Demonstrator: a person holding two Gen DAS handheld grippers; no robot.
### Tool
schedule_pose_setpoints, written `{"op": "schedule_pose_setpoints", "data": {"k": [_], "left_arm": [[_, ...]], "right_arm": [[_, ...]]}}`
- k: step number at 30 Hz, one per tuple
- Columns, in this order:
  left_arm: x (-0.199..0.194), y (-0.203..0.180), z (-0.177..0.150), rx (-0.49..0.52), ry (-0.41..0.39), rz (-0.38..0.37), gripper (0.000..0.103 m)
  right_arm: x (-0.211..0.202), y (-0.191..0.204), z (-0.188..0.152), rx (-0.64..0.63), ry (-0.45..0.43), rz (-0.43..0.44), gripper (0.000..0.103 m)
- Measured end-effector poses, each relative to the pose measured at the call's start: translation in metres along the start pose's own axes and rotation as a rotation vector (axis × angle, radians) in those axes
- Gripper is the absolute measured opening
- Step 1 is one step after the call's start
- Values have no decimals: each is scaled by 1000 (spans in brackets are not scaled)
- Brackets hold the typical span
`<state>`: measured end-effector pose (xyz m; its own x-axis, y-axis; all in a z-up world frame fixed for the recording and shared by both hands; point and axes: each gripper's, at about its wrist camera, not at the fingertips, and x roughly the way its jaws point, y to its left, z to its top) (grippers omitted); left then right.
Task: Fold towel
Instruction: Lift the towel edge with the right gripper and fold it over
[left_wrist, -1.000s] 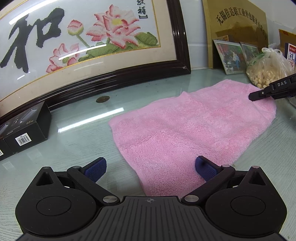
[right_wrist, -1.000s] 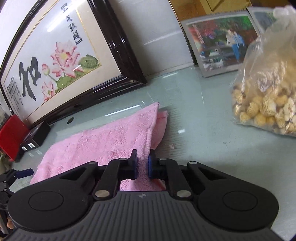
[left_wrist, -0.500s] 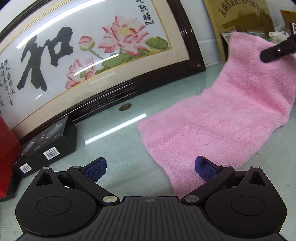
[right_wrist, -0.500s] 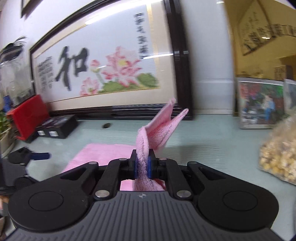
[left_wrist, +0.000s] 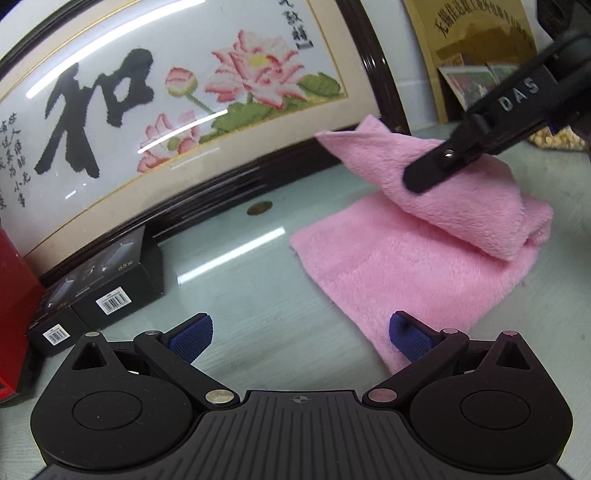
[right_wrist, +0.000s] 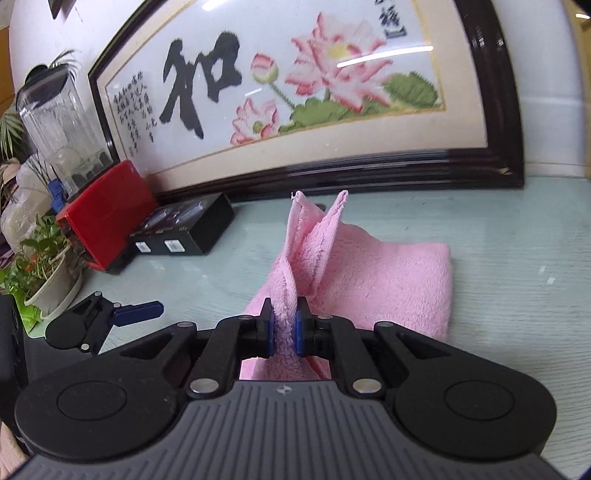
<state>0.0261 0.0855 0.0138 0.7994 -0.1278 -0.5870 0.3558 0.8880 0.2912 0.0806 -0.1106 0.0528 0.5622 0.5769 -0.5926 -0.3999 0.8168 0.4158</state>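
A large framed lotus embroidery (right_wrist: 295, 92) leans against the wall at the back of the glass-topped table (left_wrist: 240, 280). On the table lies the pink towel (left_wrist: 424, 273), its lower layer flat and one end lifted and doubled over it. The right tongs (right_wrist: 284, 328) are clenched on that raised end, with two towel corners standing up beyond the blue pads. The left tongs (left_wrist: 299, 338) hang released with jaws spread wide, right fingertip (left_wrist: 408, 334) over the towel's near edge, left one over bare glass. Black boxes (left_wrist: 110, 280) sit beside a red box (right_wrist: 103, 214); a small coin-like disc (left_wrist: 259, 207) lies near the frame.
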Motion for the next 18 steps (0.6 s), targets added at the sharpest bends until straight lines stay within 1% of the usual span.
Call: {"op": "schedule_pose_setpoints", "data": {"k": [4,7,8,10,13,14,15,16,17,18], "left_arm": [[-2,-5,-1,26,-13,16,103],[-1,-4,-1,19,-12,12,103],[-1,-3,-1,15,-10,9,103],[-1,-2,-2,9,-9,4,103],[-1,-1,-3,4,-9,-1,103],[-1,0,-3,4,-9,-2,103],[-1,0,-4,3,-10,-3,103],[0,0,-5,3,-10,-4,103],[0,1,-5,4,-10,-4,103],[-1,0,-6,7,-11,-5,103]], "right_arm": [[10,9,-2,-10,30,7,11],[19,11,-2,2,51,10,17],[22,11,-2,8,58,23,19],[23,9,-2,32,67,79,20],[12,4,1,69,44,176,29],[6,1,2,79,28,207,33],[-2,-3,4,83,3,227,34],[-7,-5,5,75,-12,232,34],[-12,-7,5,67,-23,218,34],[-17,-9,4,54,-36,184,34]]}}
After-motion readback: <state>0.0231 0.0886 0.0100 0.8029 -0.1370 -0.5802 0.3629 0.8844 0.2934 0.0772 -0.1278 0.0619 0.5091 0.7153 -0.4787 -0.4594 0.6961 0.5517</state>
